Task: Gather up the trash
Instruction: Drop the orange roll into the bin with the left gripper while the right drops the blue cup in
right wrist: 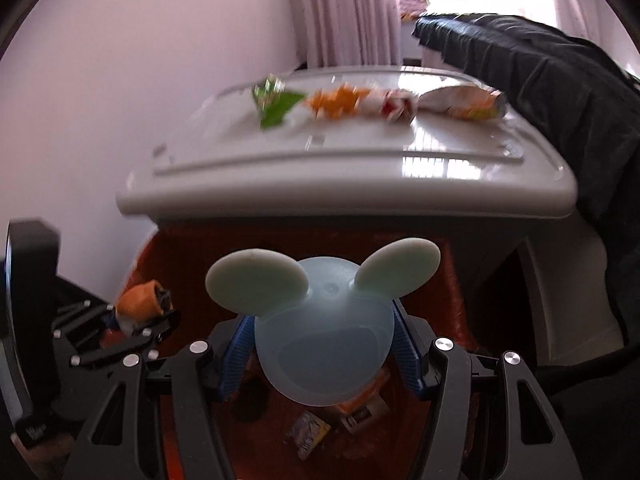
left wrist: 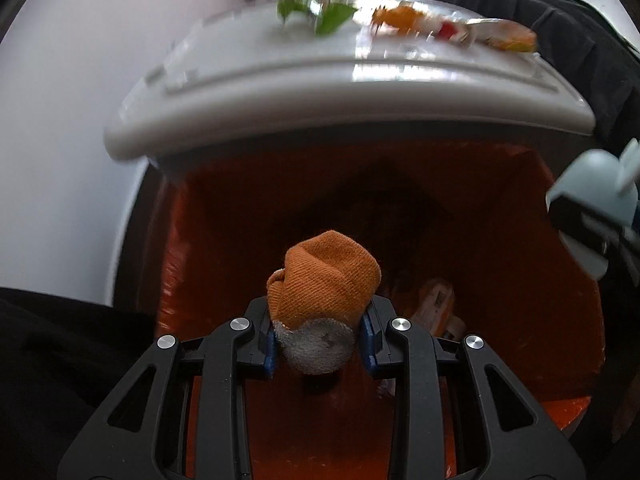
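Observation:
My left gripper (left wrist: 320, 334) is shut on a rolled orange and grey sock (left wrist: 322, 286) and holds it over the open orange bin (left wrist: 568, 320). It also shows at the left of the right wrist view (right wrist: 138, 326). My right gripper (right wrist: 322, 354) is shut on a pale blue mouse-eared lid (right wrist: 320, 320), also above the bin (right wrist: 452, 288). The lid shows at the right edge of the left view (left wrist: 596, 196). Wrappers (right wrist: 306, 432) lie at the bottom of the bin. More wrappers, green (right wrist: 276, 104), orange (right wrist: 338, 102) and a chip bag (right wrist: 464, 104), lie on the white surface behind.
The white plastic surface (right wrist: 340, 176) stands just behind the bin, its front edge overhanging it. A black garment (right wrist: 560, 80) hangs at the right. A plain wall (right wrist: 100, 80) and pink curtains (right wrist: 348, 12) are behind.

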{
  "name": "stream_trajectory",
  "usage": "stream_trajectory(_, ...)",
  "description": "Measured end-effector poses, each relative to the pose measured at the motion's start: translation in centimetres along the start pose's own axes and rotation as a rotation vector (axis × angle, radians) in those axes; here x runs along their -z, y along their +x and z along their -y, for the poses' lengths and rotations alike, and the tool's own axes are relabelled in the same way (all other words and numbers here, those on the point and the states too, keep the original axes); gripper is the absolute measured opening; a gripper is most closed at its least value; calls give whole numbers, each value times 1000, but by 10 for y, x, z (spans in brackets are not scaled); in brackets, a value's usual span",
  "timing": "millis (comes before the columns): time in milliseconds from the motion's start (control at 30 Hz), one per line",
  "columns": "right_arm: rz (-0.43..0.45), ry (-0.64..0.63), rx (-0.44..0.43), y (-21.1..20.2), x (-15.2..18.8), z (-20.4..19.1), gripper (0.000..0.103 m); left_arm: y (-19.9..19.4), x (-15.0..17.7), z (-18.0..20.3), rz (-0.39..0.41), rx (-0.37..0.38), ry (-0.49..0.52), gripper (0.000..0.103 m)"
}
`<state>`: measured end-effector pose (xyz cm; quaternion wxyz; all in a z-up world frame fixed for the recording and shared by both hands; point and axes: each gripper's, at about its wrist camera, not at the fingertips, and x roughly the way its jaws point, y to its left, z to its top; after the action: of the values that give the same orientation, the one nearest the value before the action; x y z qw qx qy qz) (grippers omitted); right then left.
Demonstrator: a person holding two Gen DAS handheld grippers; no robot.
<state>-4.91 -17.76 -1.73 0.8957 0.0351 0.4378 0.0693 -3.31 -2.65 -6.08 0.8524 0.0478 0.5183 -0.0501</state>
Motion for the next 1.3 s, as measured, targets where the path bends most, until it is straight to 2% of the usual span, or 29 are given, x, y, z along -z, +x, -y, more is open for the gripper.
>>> stream_trajectory(167,-76,21,10,21,8,3,61,6,-1,-3,-18,11,-17,29)
stream_trajectory(567,-85,35,4,22,6,6,61,7,1,4,-19,10,2,30)
stream_trajectory(600,-88,36,4,22,6,6,62,8,0,4,-23,16,1,33)
stream_trajectory(667,-105,41,8,26,6,7,68,10,0,3,-33,8,-12,54)
stream_trajectory(700,-101,49,19,25,5,9,76,10,1,1,-33,-4,-27,72)
stream_trajectory(733,-97,56,24,24,5,10,78,7,1,-1,-19,-5,-38,78)
stream_trajectory(1000,-37,165,27,11,3,32,79,1,3,-5,3,3,-59,79)
stream_trajectory(1300,3,186,58,4,3,37,79,-4,2,-1,18,19,-36,79)
